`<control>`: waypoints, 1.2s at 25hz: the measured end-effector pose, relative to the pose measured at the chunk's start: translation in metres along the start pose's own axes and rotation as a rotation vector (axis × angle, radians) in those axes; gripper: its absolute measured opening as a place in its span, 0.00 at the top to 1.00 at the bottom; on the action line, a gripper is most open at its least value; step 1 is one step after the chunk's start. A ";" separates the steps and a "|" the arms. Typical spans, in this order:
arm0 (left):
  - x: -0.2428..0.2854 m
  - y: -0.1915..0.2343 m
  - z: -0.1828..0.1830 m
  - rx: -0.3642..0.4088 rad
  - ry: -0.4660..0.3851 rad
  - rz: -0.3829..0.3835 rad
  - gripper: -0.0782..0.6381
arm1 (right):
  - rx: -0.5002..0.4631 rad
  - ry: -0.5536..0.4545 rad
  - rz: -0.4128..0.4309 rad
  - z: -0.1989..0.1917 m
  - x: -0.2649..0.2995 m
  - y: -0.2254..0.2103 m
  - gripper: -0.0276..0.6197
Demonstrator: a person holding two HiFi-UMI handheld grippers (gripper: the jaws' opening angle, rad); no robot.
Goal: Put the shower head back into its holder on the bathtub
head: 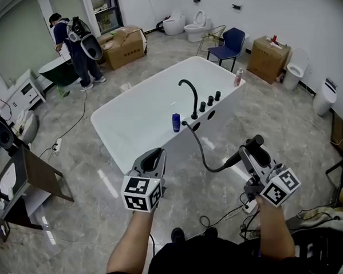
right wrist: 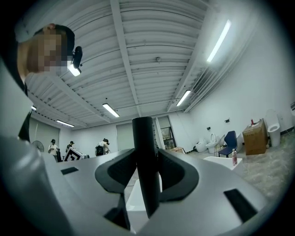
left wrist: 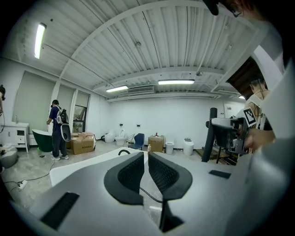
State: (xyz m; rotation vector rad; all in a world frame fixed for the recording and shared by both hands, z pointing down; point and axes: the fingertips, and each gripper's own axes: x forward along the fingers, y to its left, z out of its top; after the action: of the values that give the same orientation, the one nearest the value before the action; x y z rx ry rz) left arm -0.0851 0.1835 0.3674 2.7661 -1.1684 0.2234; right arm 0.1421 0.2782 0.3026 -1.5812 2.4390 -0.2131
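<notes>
Right tool (head: 257,153) clamps the shower head (head: 235,157) by its handle, upright between the jaws; left tool (head: 152,160) all but closed, empty; holder (head: 197,126) on tub (head: 104,119) rim lies ahead-left, nearer the right hand.

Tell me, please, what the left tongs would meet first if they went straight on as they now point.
Probably the near wall of the white rectangular bathtub: the left tongs point slightly downward at it, though depth is unclear.
</notes>
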 end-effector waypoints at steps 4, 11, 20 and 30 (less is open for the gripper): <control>-0.006 0.015 -0.001 -0.006 -0.005 -0.007 0.84 | 0.023 -0.007 -0.026 -0.005 0.008 0.005 0.71; -0.023 0.047 -0.010 -0.017 -0.001 -0.030 0.84 | 0.022 0.002 -0.064 -0.015 0.025 0.028 0.72; -0.033 0.063 -0.014 -0.028 0.002 -0.048 0.84 | 0.047 0.033 -0.092 -0.028 0.033 0.039 0.72; -0.007 0.084 -0.021 -0.040 0.023 -0.022 0.84 | 0.061 0.024 -0.071 -0.029 0.064 0.013 0.72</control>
State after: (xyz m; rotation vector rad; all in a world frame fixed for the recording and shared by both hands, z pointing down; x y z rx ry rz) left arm -0.1520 0.1345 0.3915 2.7326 -1.1242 0.2262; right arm 0.0976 0.2248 0.3200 -1.6492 2.3720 -0.3175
